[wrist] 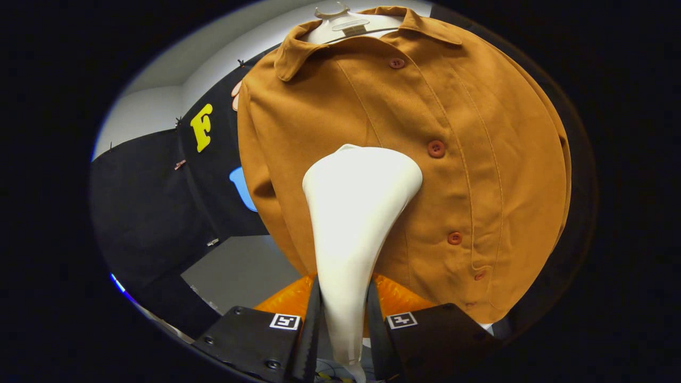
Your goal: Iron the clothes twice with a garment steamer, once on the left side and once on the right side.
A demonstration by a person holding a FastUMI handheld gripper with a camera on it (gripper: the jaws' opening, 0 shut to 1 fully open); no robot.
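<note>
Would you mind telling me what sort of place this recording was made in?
It looks like a staged booth rather than a home: black cloth is pinned over plain pale walls, and a brown shirt hangs on a hanger. The gripper is shut on a white garment steamer.

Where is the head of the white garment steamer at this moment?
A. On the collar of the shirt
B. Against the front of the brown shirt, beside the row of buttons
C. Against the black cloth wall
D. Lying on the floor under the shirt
B: the gripper is shut on the garment steamer, whose wide head lies on the front of the brown shirt, beside the buttons.
</note>
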